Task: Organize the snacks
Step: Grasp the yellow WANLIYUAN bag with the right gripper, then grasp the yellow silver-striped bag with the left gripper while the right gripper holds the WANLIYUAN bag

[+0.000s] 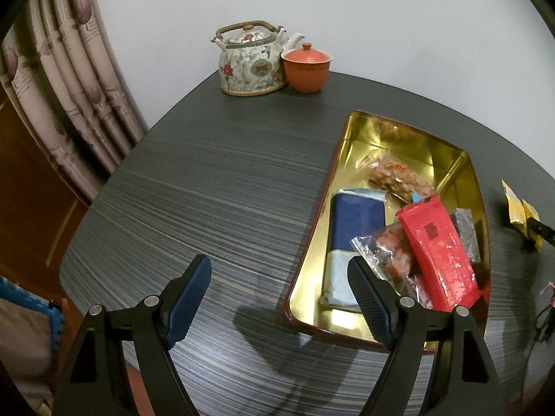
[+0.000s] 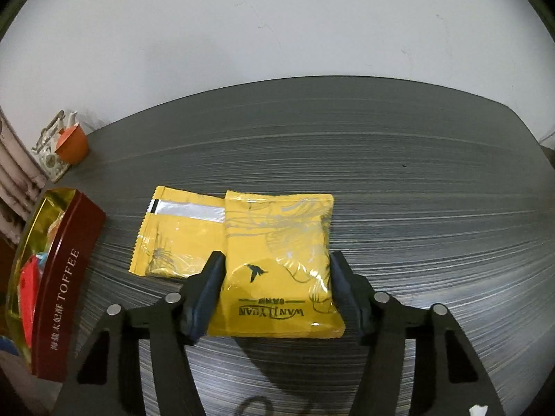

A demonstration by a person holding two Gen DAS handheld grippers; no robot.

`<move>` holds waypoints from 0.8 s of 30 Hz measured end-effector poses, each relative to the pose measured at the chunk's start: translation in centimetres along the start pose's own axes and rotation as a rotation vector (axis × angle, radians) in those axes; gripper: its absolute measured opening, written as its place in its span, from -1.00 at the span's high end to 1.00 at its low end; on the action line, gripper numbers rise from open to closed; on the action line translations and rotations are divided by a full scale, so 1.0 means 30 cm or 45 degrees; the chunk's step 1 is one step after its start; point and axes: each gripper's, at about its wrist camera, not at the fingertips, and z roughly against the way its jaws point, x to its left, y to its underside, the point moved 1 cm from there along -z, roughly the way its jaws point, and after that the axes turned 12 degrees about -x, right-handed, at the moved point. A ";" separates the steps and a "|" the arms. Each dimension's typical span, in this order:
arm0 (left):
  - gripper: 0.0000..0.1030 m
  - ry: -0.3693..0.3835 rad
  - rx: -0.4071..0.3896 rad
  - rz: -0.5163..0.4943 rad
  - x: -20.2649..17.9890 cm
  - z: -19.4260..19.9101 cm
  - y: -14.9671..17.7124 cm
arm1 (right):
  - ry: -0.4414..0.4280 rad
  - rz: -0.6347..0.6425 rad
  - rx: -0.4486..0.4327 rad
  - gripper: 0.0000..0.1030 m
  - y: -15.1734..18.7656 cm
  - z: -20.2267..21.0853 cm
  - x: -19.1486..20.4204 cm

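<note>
A gold-lined tin tray (image 1: 314,253) with a dark red "TOFFEE" wall (image 2: 64,287) sits on the dark table. It holds a red packet (image 1: 437,253), a blue and pale box (image 1: 357,228) and clear bags of snacks (image 1: 399,176). My left gripper (image 1: 279,298) is open and empty above the table, at the tray's near left corner. Two yellow packets lie right of the tray. My right gripper (image 2: 275,293) is open with its fingers on either side of the nearer yellow packet (image 2: 277,263). The other yellow packet (image 2: 177,235) lies beside it, partly underneath.
A floral teapot (image 1: 249,60) and an orange lidded cup (image 1: 307,67) stand at the table's far edge by the white wall. A curtain (image 1: 62,79) hangs at the left. Small dark items (image 1: 544,315) lie at the right edge.
</note>
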 end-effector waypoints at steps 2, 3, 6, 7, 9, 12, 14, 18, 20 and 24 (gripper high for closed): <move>-0.57 -0.003 -0.002 -0.006 -0.001 -0.001 0.002 | 0.019 0.026 -0.006 -0.06 0.006 0.008 -0.018; -0.57 -0.002 -0.002 -0.011 -0.003 0.000 0.004 | 0.029 0.036 -0.010 -0.06 0.007 0.010 -0.024; -0.57 -0.003 -0.006 -0.033 -0.013 0.001 0.009 | 0.064 0.077 -0.022 -0.05 0.017 0.023 -0.050; -0.57 -0.001 -0.007 -0.044 -0.018 0.002 0.010 | 0.079 0.093 -0.028 -0.05 0.022 0.029 -0.060; -0.57 0.002 -0.014 -0.058 -0.027 0.006 0.012 | 0.098 0.114 -0.035 -0.05 0.030 0.037 -0.078; -0.57 0.022 -0.033 -0.081 -0.047 0.019 0.013 | 0.133 0.138 -0.048 -0.05 0.041 0.047 -0.112; -0.57 0.050 -0.054 -0.113 -0.070 0.032 0.012 | 0.150 0.141 -0.056 -0.04 0.043 0.050 -0.133; -0.57 0.110 -0.074 -0.166 -0.127 0.054 0.014 | 0.174 0.136 -0.066 -0.05 0.046 0.060 -0.185; -0.57 0.143 -0.063 -0.177 -0.161 0.059 0.018 | 0.190 0.137 -0.071 -0.04 0.047 0.065 -0.211; -0.57 0.204 -0.042 -0.236 -0.261 0.078 0.014 | 0.210 0.127 -0.078 -0.04 0.050 0.081 -0.277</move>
